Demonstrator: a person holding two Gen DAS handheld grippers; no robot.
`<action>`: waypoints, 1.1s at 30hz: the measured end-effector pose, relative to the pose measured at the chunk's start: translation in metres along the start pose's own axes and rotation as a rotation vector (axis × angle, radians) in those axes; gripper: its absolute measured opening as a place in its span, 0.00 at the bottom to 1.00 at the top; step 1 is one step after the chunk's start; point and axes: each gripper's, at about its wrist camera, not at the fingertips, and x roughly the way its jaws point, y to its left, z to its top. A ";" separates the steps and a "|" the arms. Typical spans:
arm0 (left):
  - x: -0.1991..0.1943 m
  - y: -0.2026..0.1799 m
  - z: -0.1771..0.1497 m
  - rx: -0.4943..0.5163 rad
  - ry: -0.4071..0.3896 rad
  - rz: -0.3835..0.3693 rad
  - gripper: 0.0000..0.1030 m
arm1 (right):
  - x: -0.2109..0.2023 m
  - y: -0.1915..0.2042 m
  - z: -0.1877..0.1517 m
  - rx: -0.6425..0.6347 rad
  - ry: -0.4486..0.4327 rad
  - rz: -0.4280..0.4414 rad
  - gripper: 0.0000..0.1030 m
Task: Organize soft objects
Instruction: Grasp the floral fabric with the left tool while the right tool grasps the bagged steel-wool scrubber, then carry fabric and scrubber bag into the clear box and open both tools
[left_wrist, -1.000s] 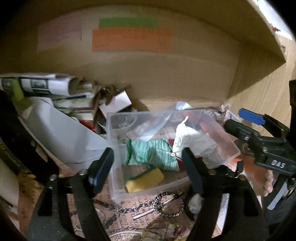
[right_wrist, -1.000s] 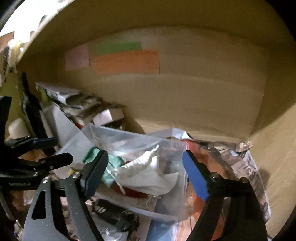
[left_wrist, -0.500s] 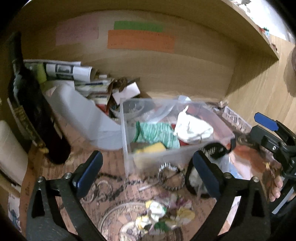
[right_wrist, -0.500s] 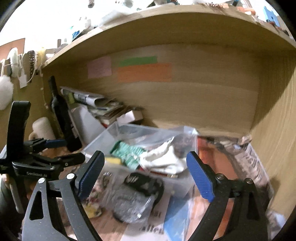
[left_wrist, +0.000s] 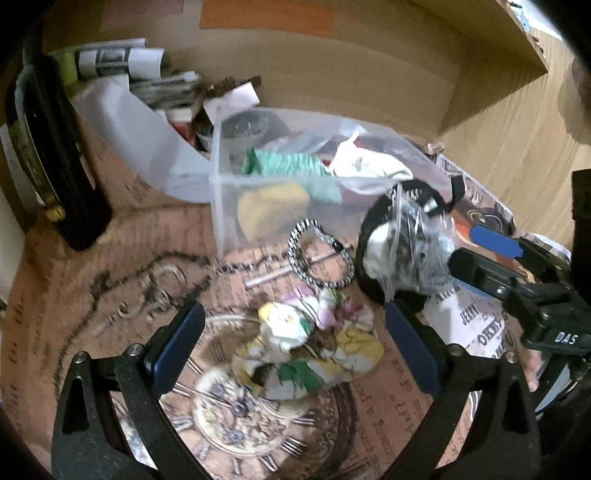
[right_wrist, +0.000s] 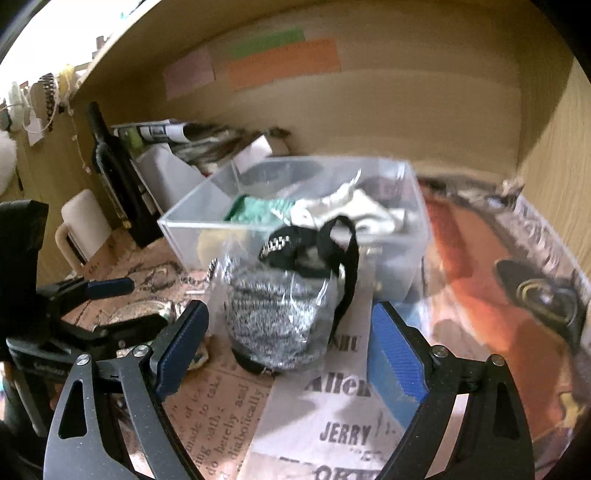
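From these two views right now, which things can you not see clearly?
- Clear bin, left wrist view: its right part is behind the bagged gray scrubber.
- Yellow item in the bin: blurred by the wall.
- Floral cloth: motion blur hides its folds.
- Colored notes, right wrist view: writing too small.

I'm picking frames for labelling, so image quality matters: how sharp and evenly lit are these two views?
Left wrist view: motion blur smears the clear bin and floral cloth; the shelf's curved lines are fisheye bending; corners go dark. Right wrist view: the bagged grey bundle is fairly sharp, the bin softer, and the top left is blown out by glare.
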 end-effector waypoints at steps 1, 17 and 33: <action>0.003 -0.002 -0.003 0.002 0.008 -0.002 0.97 | 0.003 0.000 -0.001 0.003 0.010 0.004 0.86; 0.025 -0.010 -0.020 0.024 0.045 -0.017 0.64 | 0.019 0.004 -0.007 -0.027 0.070 0.029 0.32; -0.020 0.001 -0.007 0.019 -0.078 -0.025 0.26 | -0.024 0.017 0.008 -0.057 -0.044 0.099 0.22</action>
